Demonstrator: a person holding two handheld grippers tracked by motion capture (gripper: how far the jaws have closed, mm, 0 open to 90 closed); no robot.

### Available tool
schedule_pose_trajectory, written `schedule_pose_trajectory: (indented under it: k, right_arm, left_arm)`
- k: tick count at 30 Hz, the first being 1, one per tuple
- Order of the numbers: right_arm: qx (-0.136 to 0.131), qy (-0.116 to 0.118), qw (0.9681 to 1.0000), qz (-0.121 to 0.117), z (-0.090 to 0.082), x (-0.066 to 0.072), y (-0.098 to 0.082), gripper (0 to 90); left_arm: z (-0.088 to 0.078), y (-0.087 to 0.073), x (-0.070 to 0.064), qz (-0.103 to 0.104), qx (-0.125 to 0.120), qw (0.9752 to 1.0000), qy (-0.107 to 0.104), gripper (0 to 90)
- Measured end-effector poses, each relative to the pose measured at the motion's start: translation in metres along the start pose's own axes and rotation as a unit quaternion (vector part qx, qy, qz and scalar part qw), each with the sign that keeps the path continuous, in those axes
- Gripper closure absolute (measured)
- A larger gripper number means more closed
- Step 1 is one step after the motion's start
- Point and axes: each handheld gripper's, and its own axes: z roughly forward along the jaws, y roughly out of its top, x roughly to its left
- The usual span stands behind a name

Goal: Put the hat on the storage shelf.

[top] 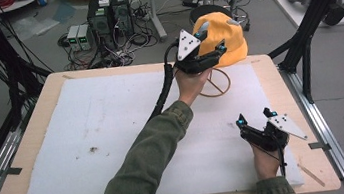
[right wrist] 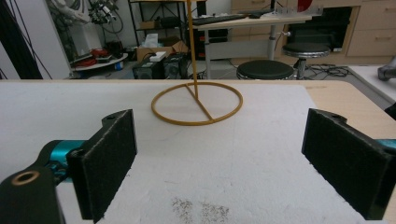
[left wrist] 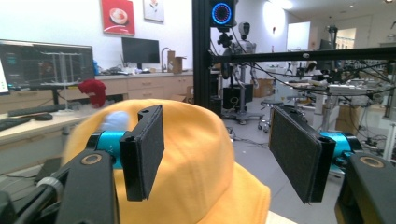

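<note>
A yellow bucket hat (top: 227, 36) sits atop a thin yellow stand whose ring base (top: 215, 85) rests on the white mat. My left gripper (top: 212, 42) is raised against the hat's near side and is open. In the left gripper view the hat's crown (left wrist: 196, 140) lies between and behind the black pads (left wrist: 142, 149), with the right pad off to its side and not touching. My right gripper (top: 254, 116) rests low on the mat at the front right, open, with nothing between its jaws. In the right gripper view it (right wrist: 229, 163) faces the stand's ring (right wrist: 196, 103) and pole (right wrist: 190, 42).
A white foam mat (top: 114, 135) covers most of the wooden table (top: 278, 78), with a small dark speck patch (top: 92, 150) at the left. Black frame posts (top: 310, 13) stand off the right edge. Stools, computers and cables crowd the floor beyond the table.
</note>
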Motion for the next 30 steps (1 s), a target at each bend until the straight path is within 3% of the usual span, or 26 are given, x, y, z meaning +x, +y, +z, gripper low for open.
schedule_pose_trajectory:
  k: [5, 26, 30]
  right_arm:
    - [0.001, 0.0, 1.0, 0.0, 0.0, 0.0, 0.0, 9.1]
    - [0.0, -0.004, 0.9999, 0.009, 0.0, -0.001, 0.0, 9.1]
    - [-0.002, -0.003, 0.9999, 0.01, -0.001, -0.001, 0.0, 9.1]
  left_arm:
    - [-0.015, 0.008, 0.009, -0.012, -0.01, 0.9998, 0.009, 35.6]
    - [-0.101, 0.04, 0.038, 0.036, -0.025, 0.9982, 0.042, 33.8]
    - [-0.124, 0.042, 0.04, 0.033, -0.035, 0.9983, 0.033, 32.6]
